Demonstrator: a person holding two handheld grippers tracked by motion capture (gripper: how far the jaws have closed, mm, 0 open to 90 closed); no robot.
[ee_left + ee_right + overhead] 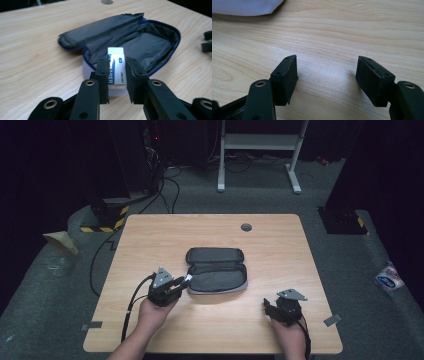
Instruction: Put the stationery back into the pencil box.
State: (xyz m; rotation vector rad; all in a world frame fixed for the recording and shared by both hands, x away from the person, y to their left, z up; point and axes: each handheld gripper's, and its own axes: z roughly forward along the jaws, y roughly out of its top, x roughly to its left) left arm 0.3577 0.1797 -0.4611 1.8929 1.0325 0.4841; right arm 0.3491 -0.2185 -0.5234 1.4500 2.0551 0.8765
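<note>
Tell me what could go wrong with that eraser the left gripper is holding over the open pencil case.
1. The left gripper holds the eraser by its lower part, so it may tip or slip when moved.
2. It sits near the pencil case rim; released now, it could land on the edge or the table.
3. The right gripper is open and off the case, so a nudge may shift it.
</note>
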